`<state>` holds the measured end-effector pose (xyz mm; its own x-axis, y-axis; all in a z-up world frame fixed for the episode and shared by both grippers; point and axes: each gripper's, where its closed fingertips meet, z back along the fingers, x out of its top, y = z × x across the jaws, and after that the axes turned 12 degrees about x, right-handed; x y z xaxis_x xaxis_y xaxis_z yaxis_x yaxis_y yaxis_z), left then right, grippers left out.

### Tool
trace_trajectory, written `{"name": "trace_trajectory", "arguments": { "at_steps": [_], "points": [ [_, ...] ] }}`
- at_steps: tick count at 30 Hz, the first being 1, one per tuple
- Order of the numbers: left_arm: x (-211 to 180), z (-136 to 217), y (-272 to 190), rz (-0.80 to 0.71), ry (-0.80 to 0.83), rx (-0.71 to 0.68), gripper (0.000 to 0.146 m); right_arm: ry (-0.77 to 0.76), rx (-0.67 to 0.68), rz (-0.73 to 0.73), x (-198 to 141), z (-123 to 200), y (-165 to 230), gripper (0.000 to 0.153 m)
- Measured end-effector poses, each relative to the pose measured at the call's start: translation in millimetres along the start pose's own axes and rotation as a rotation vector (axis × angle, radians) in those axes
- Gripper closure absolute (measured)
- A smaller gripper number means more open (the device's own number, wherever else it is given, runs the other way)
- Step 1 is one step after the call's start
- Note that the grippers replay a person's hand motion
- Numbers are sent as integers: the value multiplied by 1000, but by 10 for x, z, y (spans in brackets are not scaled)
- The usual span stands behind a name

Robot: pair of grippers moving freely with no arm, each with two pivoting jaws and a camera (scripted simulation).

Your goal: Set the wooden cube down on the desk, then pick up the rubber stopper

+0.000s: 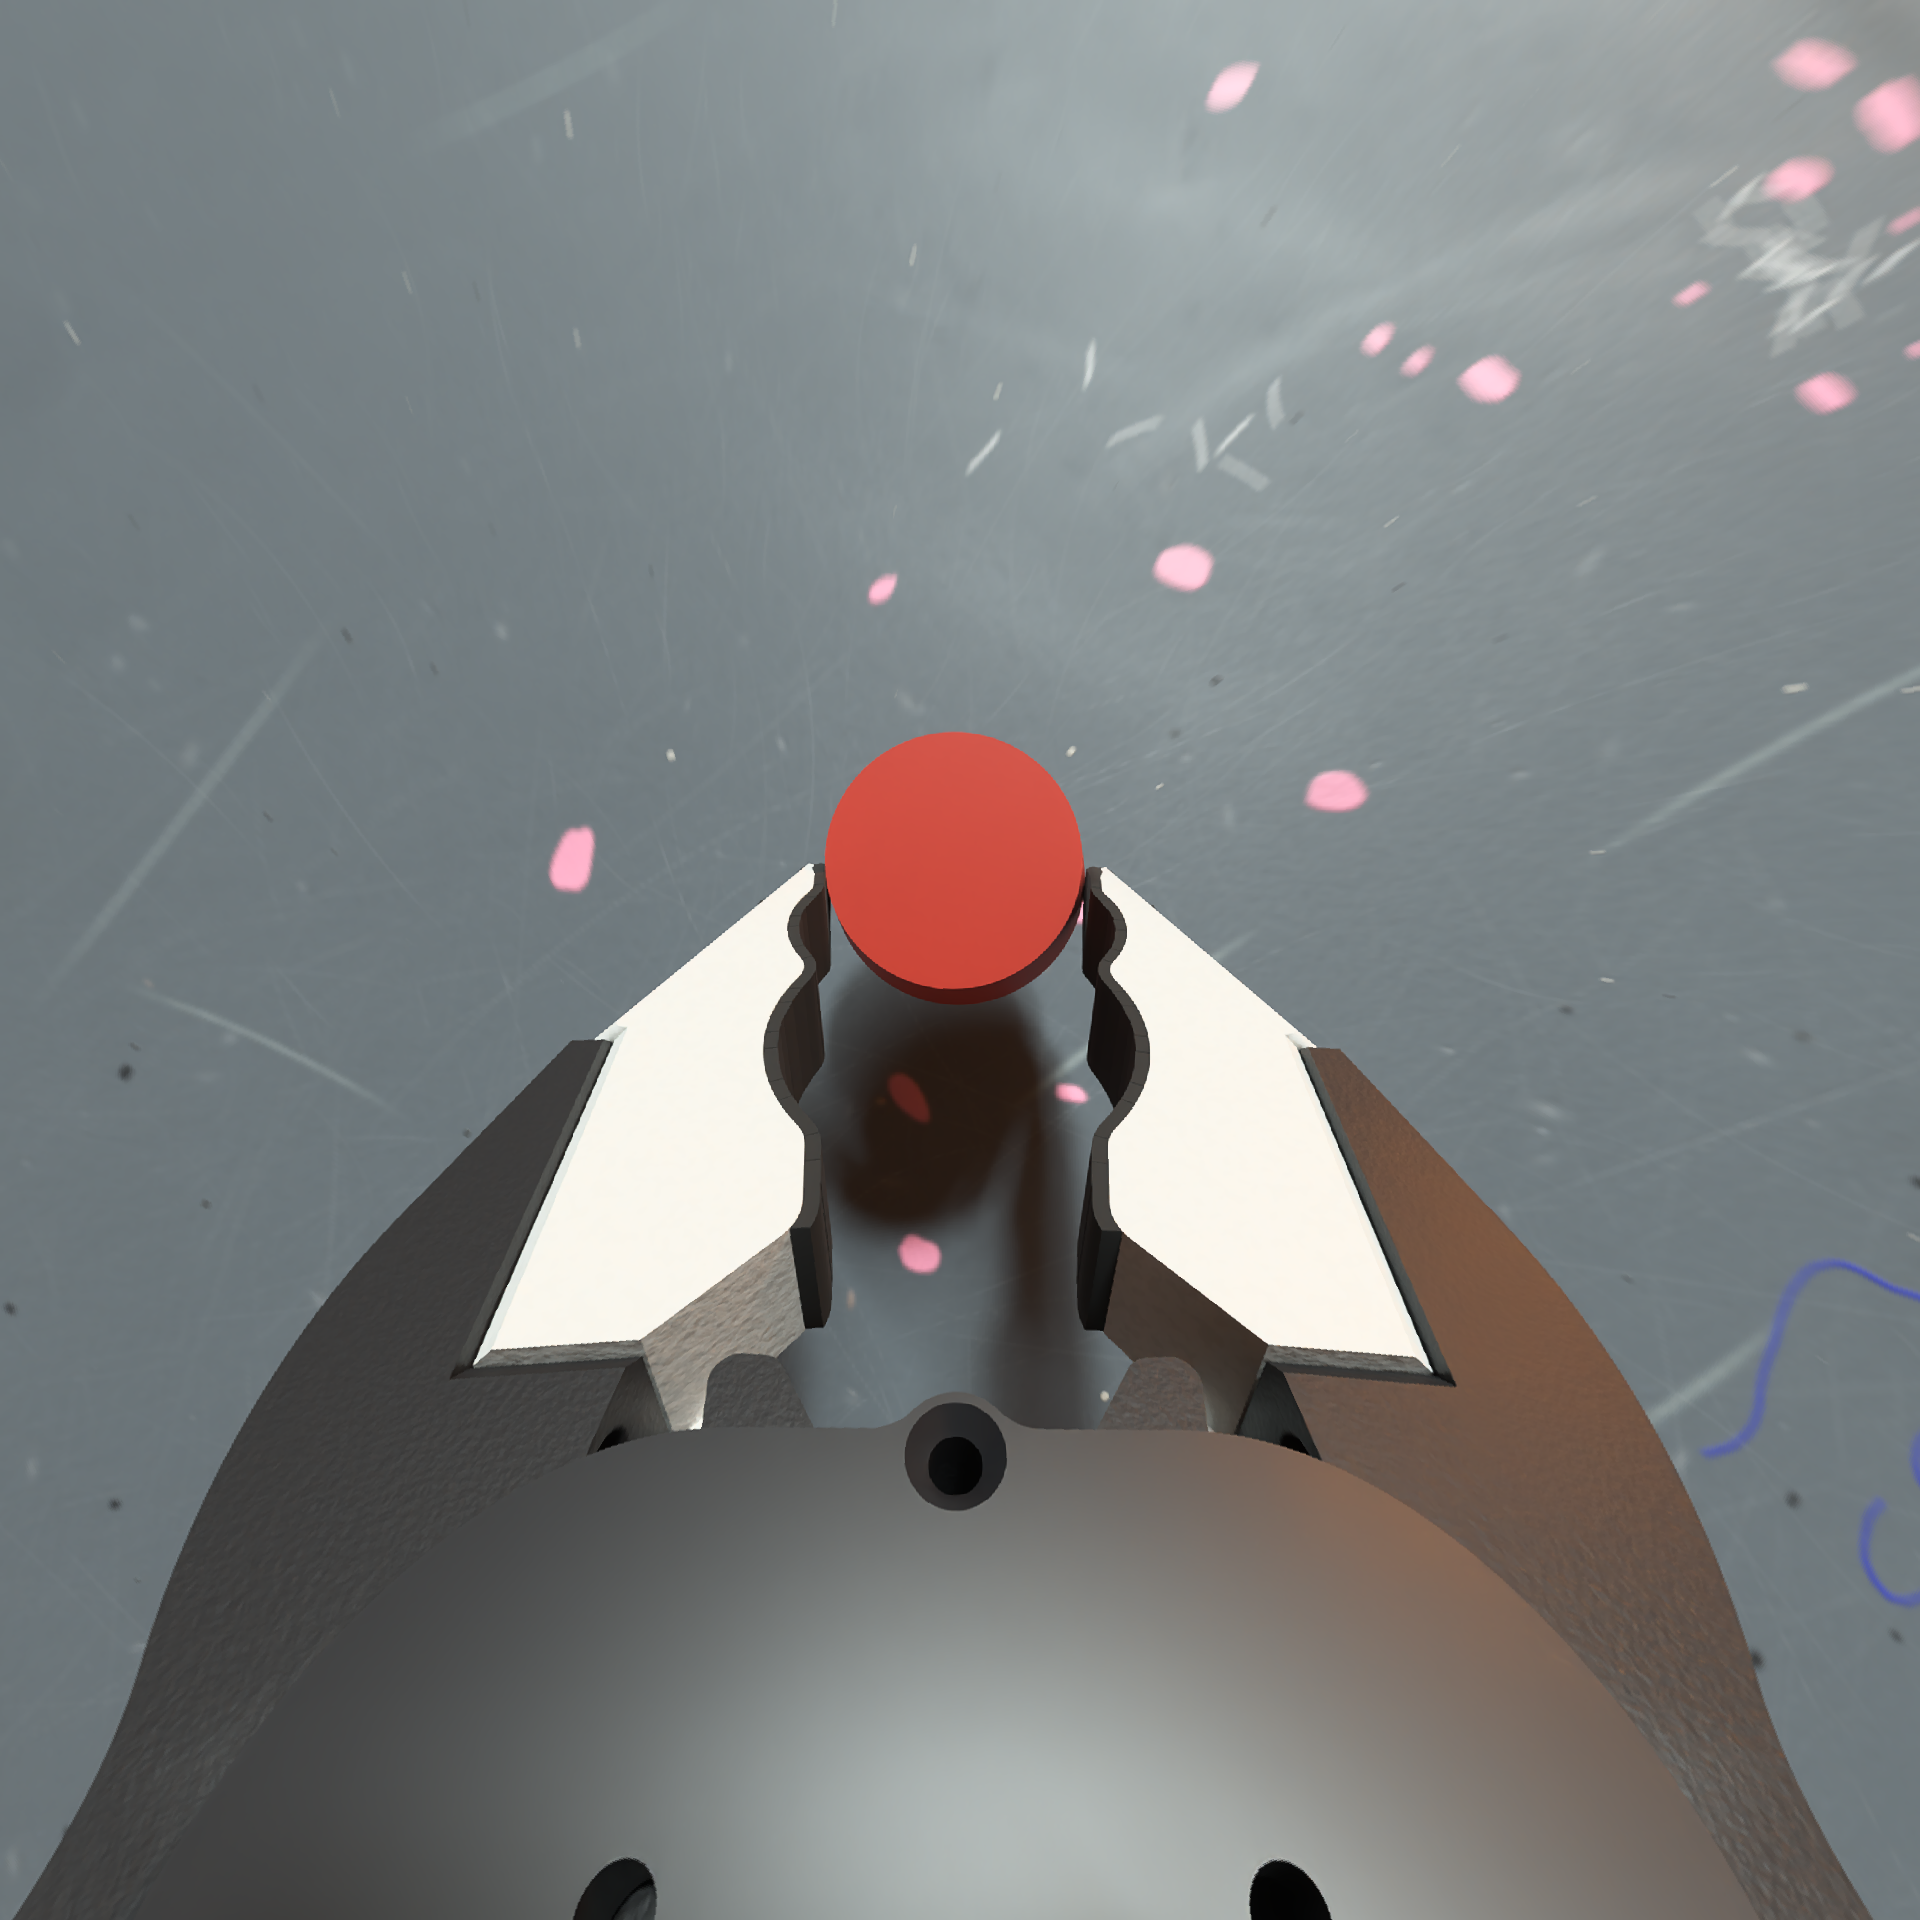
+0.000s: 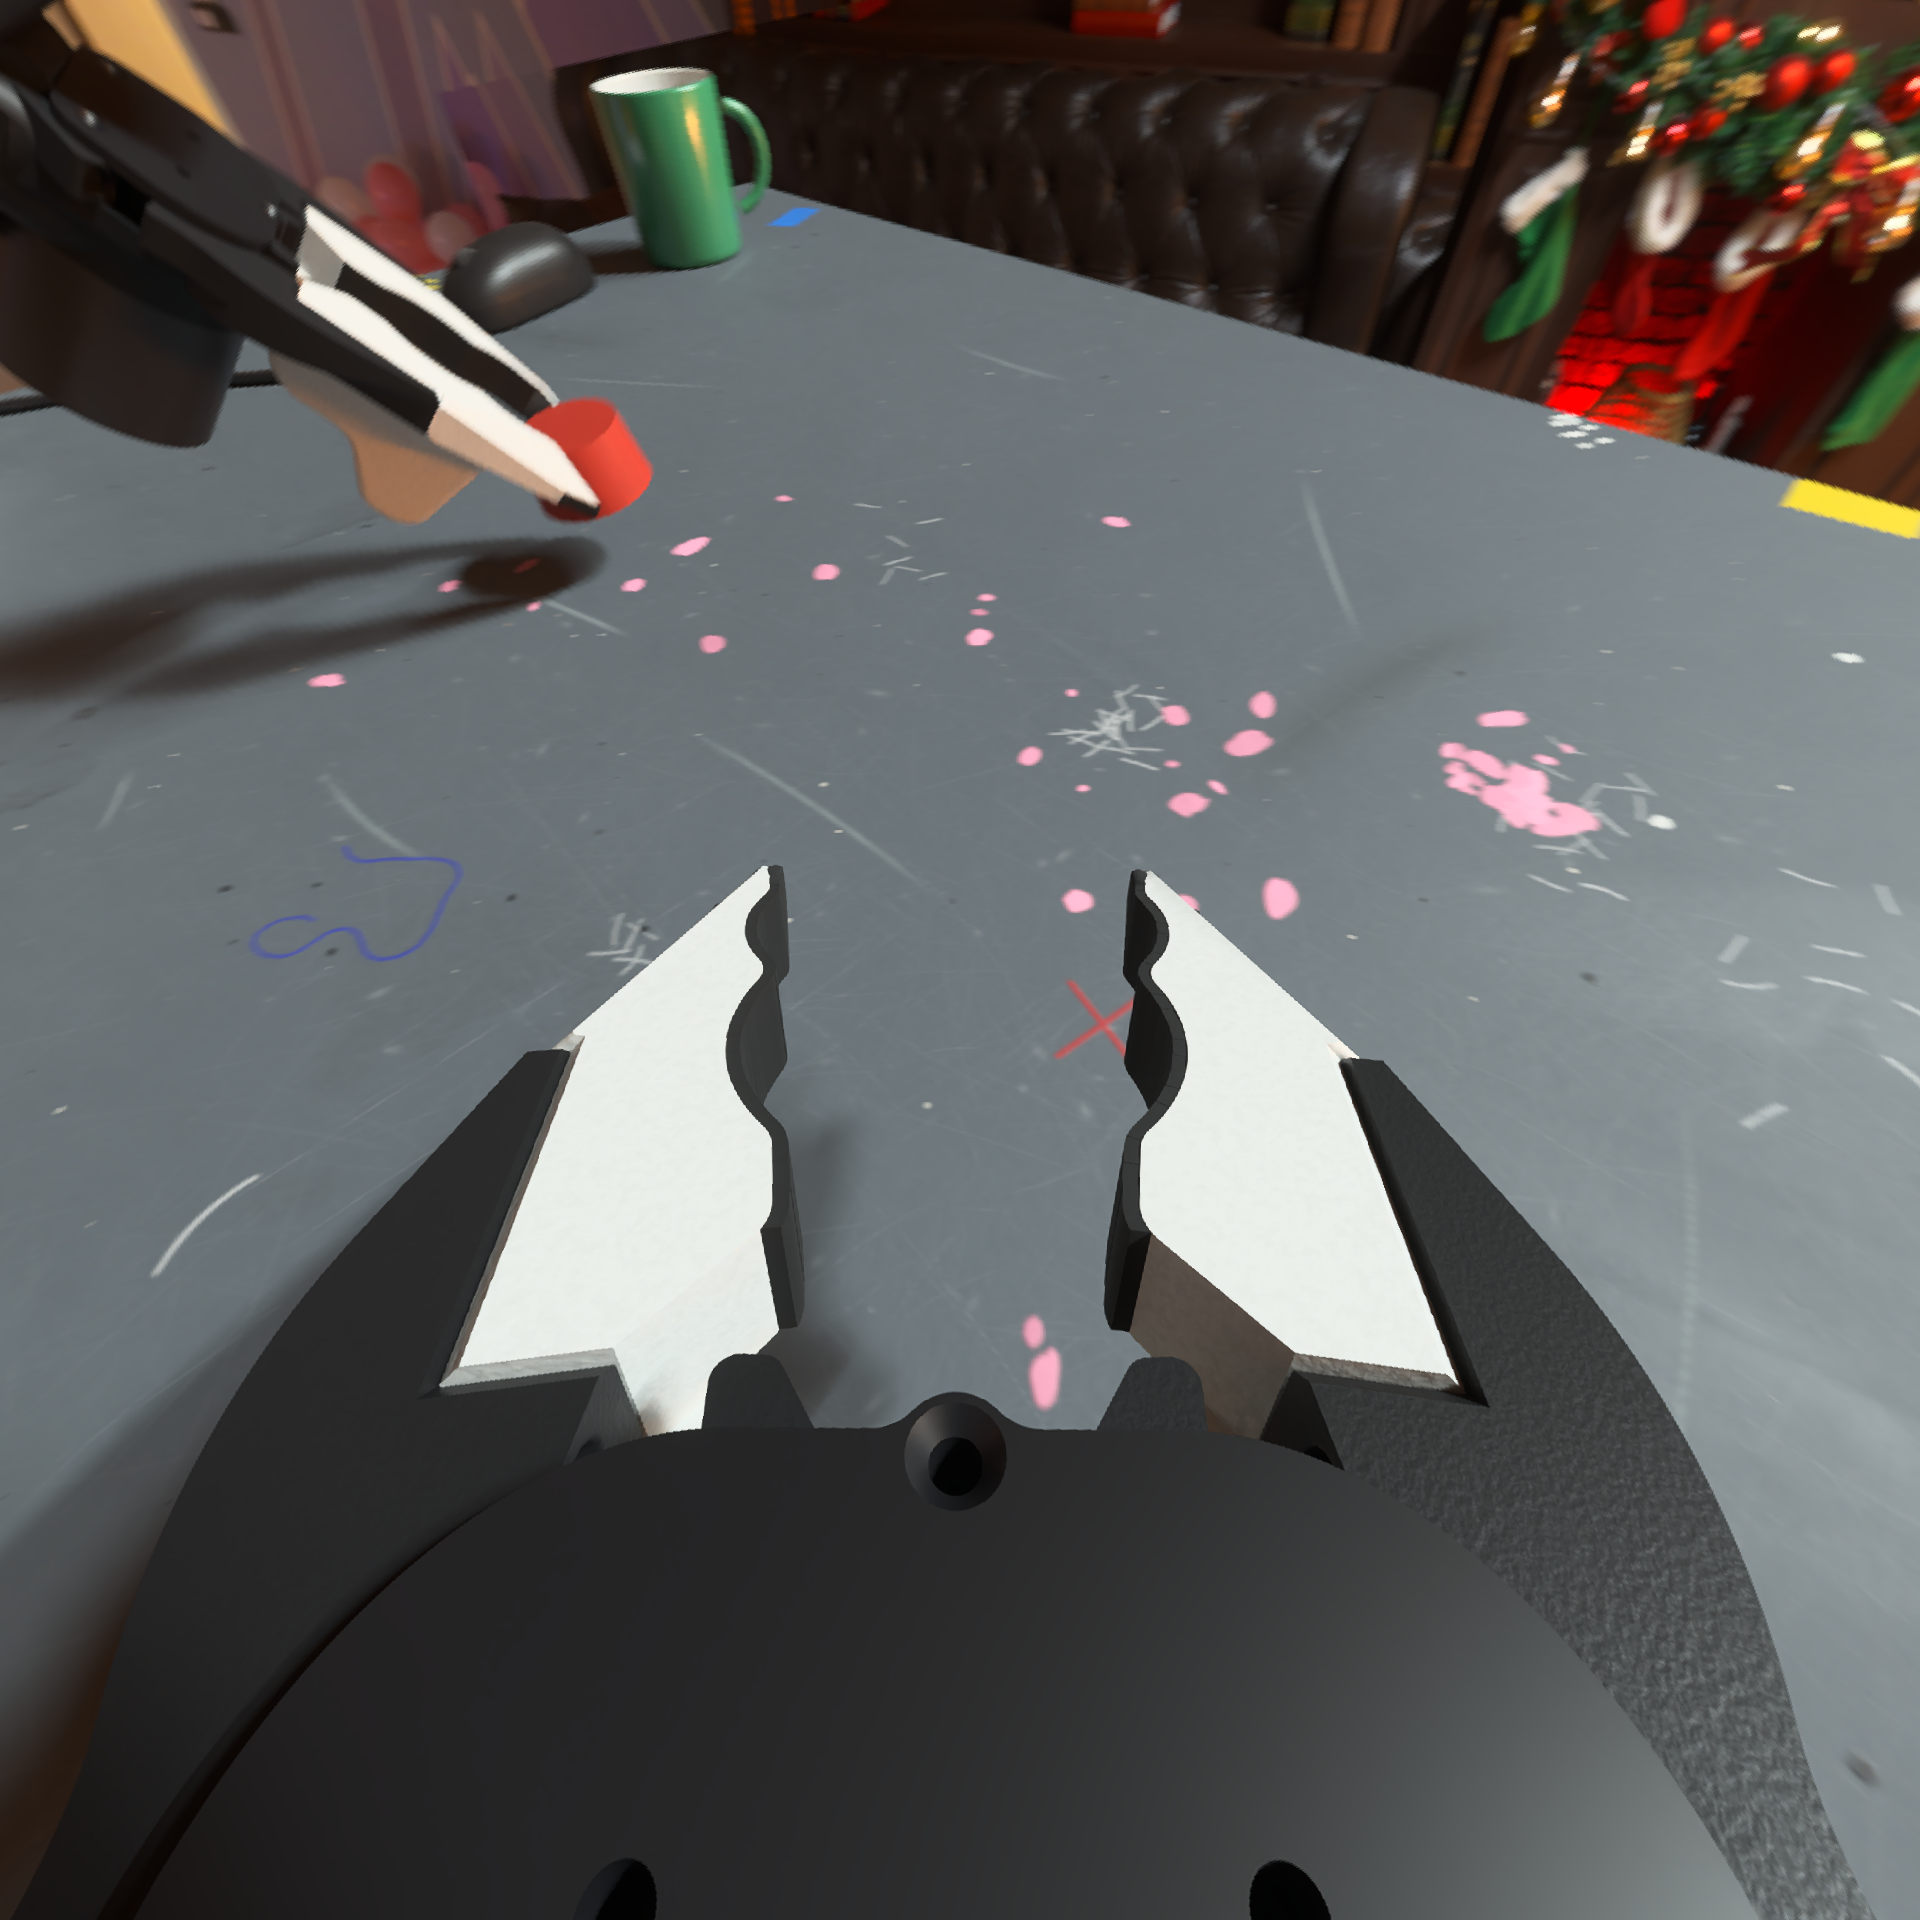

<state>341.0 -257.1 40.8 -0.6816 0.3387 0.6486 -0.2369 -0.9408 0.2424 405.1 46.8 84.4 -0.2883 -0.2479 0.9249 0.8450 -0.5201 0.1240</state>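
Rubber stopper (image 1: 954, 862), red and round, sits clamped between the fingertips of the left gripper (image 1: 954, 883), lifted clear of the scratched grey desk (image 1: 416, 520), its shadow beneath. A tan wooden shape, likely the wooden cube (image 2: 410, 483), lies half hidden behind those fingers. Right gripper (image 2: 954, 883) hovers, jaws wide apart, holding nothing.

red rubber stopper (image 1: 953, 862), clamped aloft over desk (image 1: 416, 520)

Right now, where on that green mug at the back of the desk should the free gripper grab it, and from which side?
Judging by its pose, grip the green mug across its straight body, coming in level from the near side. It stands upright and its handle points right, leaving the near wall clear.
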Motion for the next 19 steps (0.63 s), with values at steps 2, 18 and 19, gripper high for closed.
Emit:
{"name": "trace_trajectory", "arguments": {
  "at_steps": [2,18,19],
  "points": [
    [130,184,-18,-11,-90,-31,97,3,57,-7,-8,-44,97,87],
    [398,2507,-1850,-297,-1065,-949,97,-217,1016,-337,420,189,1375,85],
    [358,2532,-1945,-343,-1084,-952,97,-229,1061,-353,444,227,1413,85]
  ]
}}
